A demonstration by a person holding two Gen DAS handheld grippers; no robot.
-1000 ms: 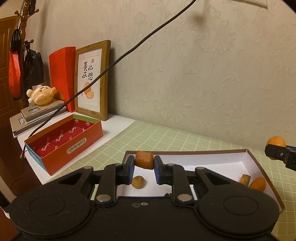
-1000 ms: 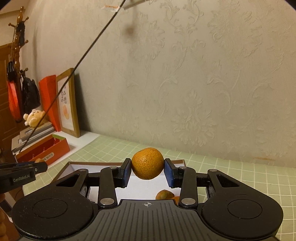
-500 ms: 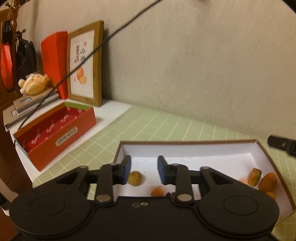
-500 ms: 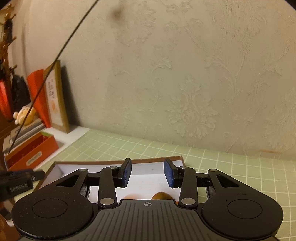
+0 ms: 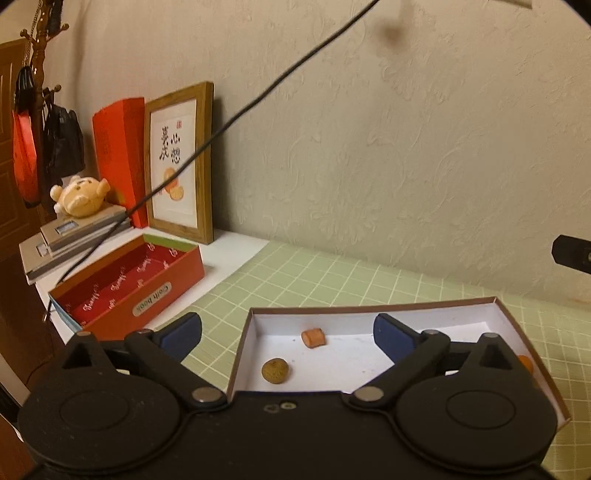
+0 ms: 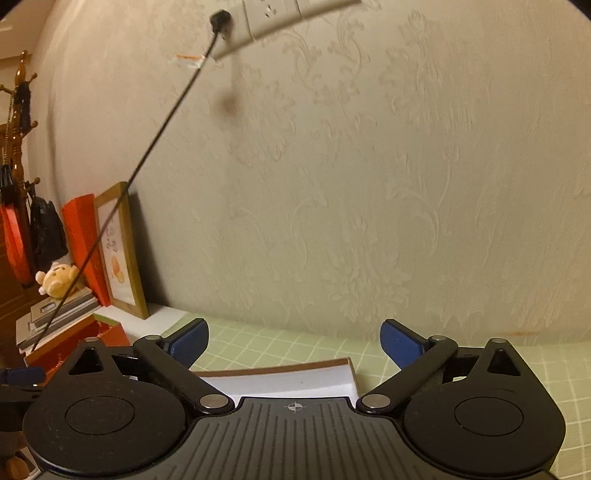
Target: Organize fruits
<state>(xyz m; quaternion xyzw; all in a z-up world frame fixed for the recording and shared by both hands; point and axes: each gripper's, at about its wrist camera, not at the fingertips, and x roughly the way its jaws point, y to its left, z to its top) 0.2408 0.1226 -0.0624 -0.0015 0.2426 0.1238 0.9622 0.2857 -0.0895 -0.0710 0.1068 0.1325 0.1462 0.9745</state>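
A shallow white box [image 5: 369, 354] with a brown rim lies on the green grid mat. Inside it, in the left wrist view, rest a small orange chunk [image 5: 313, 337], a round brown fruit [image 5: 275, 370] and, at the right edge, part of another orange fruit [image 5: 524, 363]. My left gripper [image 5: 286, 330] hovers over the box's near left corner, its jaws opening wide with nothing between them. My right gripper [image 6: 294, 339] is above the box's far corner [image 6: 280, 382], jaws also opening, empty. Its tip [image 5: 570, 253] shows at the right of the left wrist view. The mandarin is hidden.
An open red box [image 5: 125, 295] labelled "Cloth book" stands left of the mat [image 5: 332, 280]. Behind it are a framed picture [image 5: 181, 166], a red bag, a plush toy [image 5: 79, 195] on stacked scales and a coat rack. A black cable [image 5: 258, 103] crosses to a wall socket [image 6: 221, 18].
The left gripper let go of the orange chunk, which now lies in the box. The right gripper released the mandarin, now out of sight. Both jaws spread wide.
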